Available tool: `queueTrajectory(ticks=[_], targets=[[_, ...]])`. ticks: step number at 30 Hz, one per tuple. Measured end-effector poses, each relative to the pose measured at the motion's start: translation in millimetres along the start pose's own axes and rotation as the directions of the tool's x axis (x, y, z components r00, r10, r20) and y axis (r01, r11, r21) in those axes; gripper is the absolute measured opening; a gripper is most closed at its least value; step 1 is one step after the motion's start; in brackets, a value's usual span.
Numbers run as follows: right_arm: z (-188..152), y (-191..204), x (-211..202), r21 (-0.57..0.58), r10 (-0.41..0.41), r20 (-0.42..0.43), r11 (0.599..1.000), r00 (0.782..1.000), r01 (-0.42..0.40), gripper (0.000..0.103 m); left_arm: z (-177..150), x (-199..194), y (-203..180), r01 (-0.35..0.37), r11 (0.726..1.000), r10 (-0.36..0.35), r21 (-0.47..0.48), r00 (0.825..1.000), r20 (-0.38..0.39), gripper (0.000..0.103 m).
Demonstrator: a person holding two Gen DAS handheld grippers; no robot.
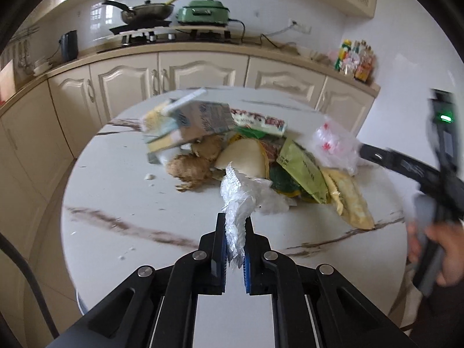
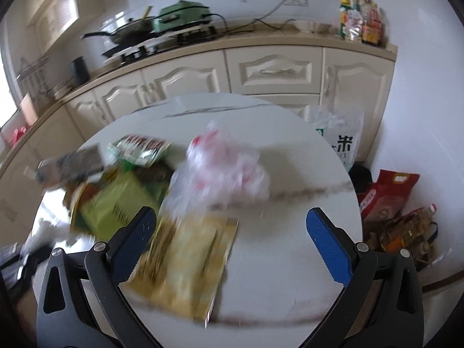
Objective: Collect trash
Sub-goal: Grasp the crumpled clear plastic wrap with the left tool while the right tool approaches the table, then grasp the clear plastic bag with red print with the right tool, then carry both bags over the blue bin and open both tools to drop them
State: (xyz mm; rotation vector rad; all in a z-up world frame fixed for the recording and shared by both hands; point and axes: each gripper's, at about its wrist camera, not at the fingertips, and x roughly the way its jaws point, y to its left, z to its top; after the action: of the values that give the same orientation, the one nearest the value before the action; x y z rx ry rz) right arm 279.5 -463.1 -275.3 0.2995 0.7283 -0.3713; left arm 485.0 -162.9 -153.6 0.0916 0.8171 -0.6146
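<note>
left claw [image 1: 235, 226] clamped tight, angled downward, right claw [image 2: 230, 226] spread wide, angled downward

Legible text: one large dark character "米" on white plastic sack [image 2: 340, 142] standing on floor beyond surface [image 2: 290, 232]; smaller characters beside and below it cut off, unreadable. Print on green packet [image 1: 301, 171], red-and-white packet [image 1: 261, 121] and cardboard carton [image 1: 200, 119] blurred, unreadable. Bottle labels [image 2: 361, 21] on counter too small to read.

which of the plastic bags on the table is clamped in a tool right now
The crinkled clear bag, pinched in the left tool. The red-printed bag lies free.
</note>
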Motion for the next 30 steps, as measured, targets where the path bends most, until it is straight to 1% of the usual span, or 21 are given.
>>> queueTrajectory(ticks=[2, 4, 5, 7, 8, 9, 10, 11, 12, 15, 19, 21, 24, 25, 26, 27, 30], targets=[[14.3, -2.2, 15.7, 0.046, 0.004, -0.021, 0.999, 1.000, -0.003, 0.103, -1.2, -6.8, 6.4, 0.012, 1.000, -0.012, 0.004, 1.000, 0.007, 0.005], [24.8, -1.5, 32.5, 0.060, 0.011, -0.041, 0.998, 0.999, -0.009, 0.103, -4.0, -11.2, 6.7, 0.024, 1.000, -0.024, 0.005, 1.000, 0.014, 0.005], [28.8, -0.3, 42.2, 0.056, 0.001, -0.062, 0.998, 0.998, 0.002, 0.103, -6.3, -14.0, 8.9, 0.037, 0.999, -0.037, 0.003, 0.999, 0.017, 0.005], [34.0, 3.1, 61.0, 0.030, -0.025, -0.116, 0.999, 0.993, 0.029, 0.103, -23.6, -38.5, 11.8, 0.058, 0.998, -0.057, -0.006, 0.998, 0.020, 0.005], [34.9, 3.4, 69.5, 0.024, -0.024, -0.144, 0.999, 0.989, 0.028, 0.103, -24.6, -44.1, 15.4, 0.062, 0.998, -0.062, -0.009, 0.998, 0.026, 0.005], [34.7, 3.7, 75.8, 0.017, -0.019, -0.163, 1.000, 0.986, 0.022, 0.101, -34.2, -59.3, 7.5, 0.061, 0.998, -0.061, -0.013, 0.998, 0.032, 0.005], [33.3, 3.4, 78.4, 0.013, -0.017, -0.166, 1.000, 0.986, 0.019, 0.097, -35.6, -65.8, 10.1, 0.062, 0.998, -0.061, -0.015, 0.997, 0.037, 0.005], [32.0, 3.5, 79.6, 0.006, -0.020, -0.167, 1.000, 0.986, 0.021, 0.079, -36.2, -72.2, 13.5, 0.067, 0.998, -0.066, -0.019, 0.997, 0.043, 0.005], [30.4, 3.7, 80.6, -0.002, -0.022, -0.170, 1.000, 0.985, 0.022, 0.076, -38.1, -78.9, 13.0, 0.067, 0.997, -0.066, -0.024, 0.997, 0.048, 0.005], [26.9, 3.1, 76.4, -0.018, -0.014, -0.151, 1.000, 0.988, 0.011, 0.071, -40.6, -94.5, 17.1, 0.061, 0.998, -0.059, -0.029, 0.996, 0.061, 0.005], [25.9, 4.4, 57.8, -0.029, -0.008, -0.107, 1.000, 0.994, 0.005, 0.069, -43.1, -109.2, 17.7, 0.075, 0.997, -0.072, -0.030, 0.995, 0.076, 0.005], [27.2, 2.9, 40.2, -0.019, -0.009, -0.069, 1.000, 0.998, 0.008, 0.069, -45.6, -120.5, 18.5, 0.081, 0.996, -0.078, -0.033, 0.993, 0.092, 0.005], [31.7, 12.4, -0.4, -0.023, -0.012, 0.021, 1.000, 1.000, 0.013, 0.069, -48.8, -141.9, 27.2, 0.078, 0.996, -0.073, -0.037, 0.989, 0.132, 0.005], [33.1, 17.5, -11.5, -0.028, -0.004, 0.039, 1.000, 0.999, 0.006, 0.069, -50.1, -149.5, 31.9, 0.079, 0.996, -0.071, -0.045, 0.987, 0.146, 0.005], [34.2, 27.0, -26.4, -0.037, 0.016, 0.065, 0.999, 0.998, -0.014, 0.069, -52.5, -157.1, 38.7, 0.079, 0.995, -0.069, -0.055, 0.985, 0.158, 0.005], [34.8, 38.0, -38.9, -0.053, 0.035, 0.084, 0.998, 0.996, -0.031, 0.069, -55.1, -168.4, 48.8, 0.065, 0.996, -0.053, -0.068, 0.983, 0.176, 0.005], [30.9, 90.2, -73.2, -0.134, 0.124, 0.126, 0.985, 0.984, -0.107, 0.070, -66.2, -192.4, 82.0, 0.008, 0.994, 0.015, -0.109, 0.979, 0.202, 0.005]])
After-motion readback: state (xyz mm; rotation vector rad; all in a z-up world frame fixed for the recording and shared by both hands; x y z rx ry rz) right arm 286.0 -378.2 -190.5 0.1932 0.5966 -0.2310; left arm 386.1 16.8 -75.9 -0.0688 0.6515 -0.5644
